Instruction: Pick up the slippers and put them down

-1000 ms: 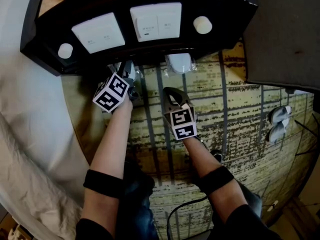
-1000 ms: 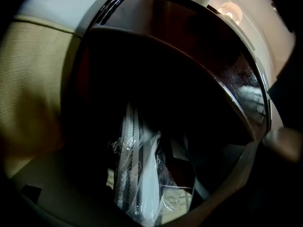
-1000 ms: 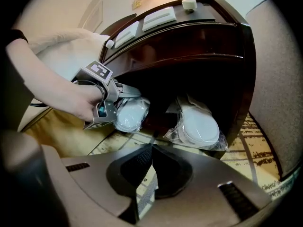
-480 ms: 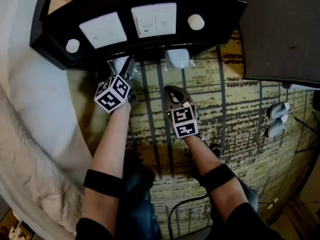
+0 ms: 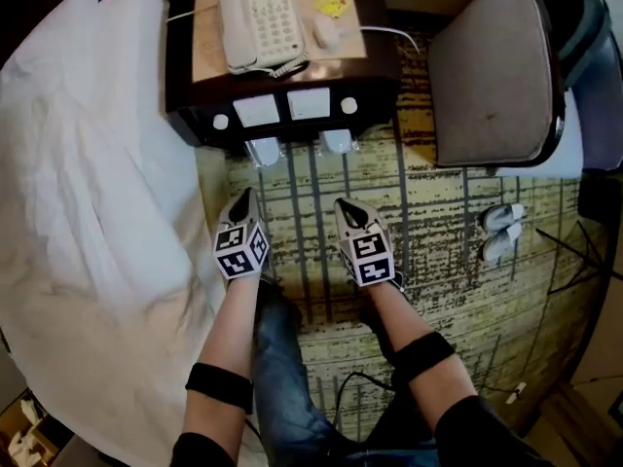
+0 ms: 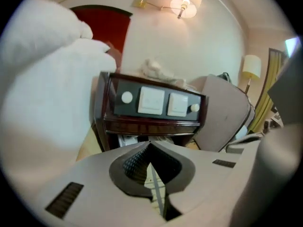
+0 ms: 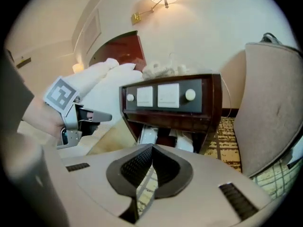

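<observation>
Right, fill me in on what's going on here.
A person stands over a patterned carpet with a gripper in each hand. The left gripper and right gripper hang above the floor, both shut and empty. The left one's jaws have just closed on nothing. Two wrapped slippers lie under the nightstand ahead, with neither gripper touching them. A second pair sits by the chair.
</observation>
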A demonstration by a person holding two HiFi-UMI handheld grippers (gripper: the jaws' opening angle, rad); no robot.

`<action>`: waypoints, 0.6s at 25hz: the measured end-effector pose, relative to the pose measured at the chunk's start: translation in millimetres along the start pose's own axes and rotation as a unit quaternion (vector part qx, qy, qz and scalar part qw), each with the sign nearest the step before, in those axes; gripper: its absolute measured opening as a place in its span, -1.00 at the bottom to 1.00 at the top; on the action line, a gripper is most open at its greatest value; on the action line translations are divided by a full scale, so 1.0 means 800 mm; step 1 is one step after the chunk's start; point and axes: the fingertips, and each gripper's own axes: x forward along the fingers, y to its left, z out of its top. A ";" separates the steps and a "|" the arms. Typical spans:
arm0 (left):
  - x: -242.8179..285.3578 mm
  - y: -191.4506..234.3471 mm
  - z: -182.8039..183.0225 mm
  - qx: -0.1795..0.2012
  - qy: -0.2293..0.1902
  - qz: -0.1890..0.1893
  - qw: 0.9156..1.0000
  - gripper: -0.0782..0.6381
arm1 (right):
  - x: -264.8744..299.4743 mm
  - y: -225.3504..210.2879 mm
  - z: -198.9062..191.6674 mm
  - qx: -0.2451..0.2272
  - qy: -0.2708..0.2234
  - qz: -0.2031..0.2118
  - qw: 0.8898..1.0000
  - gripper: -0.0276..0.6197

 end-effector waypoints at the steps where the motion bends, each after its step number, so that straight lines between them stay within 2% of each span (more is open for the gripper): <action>1: -0.034 -0.015 0.015 0.004 0.002 -0.008 1.000 -0.78 | -0.027 0.006 0.019 0.000 0.001 0.002 1.000 -0.91; 6: -0.207 -0.091 0.110 0.036 0.002 -0.032 0.999 -0.78 | -0.173 0.045 0.137 0.010 -0.015 0.014 1.000 -0.91; 11: -0.338 -0.159 0.225 0.086 -0.042 -0.053 0.994 -0.78 | -0.295 0.061 0.257 -0.012 -0.052 0.033 0.998 -0.91; 15: -0.416 -0.188 0.284 0.109 -0.069 -0.062 0.990 -0.78 | -0.381 0.064 0.314 -0.016 -0.079 0.040 0.996 -0.91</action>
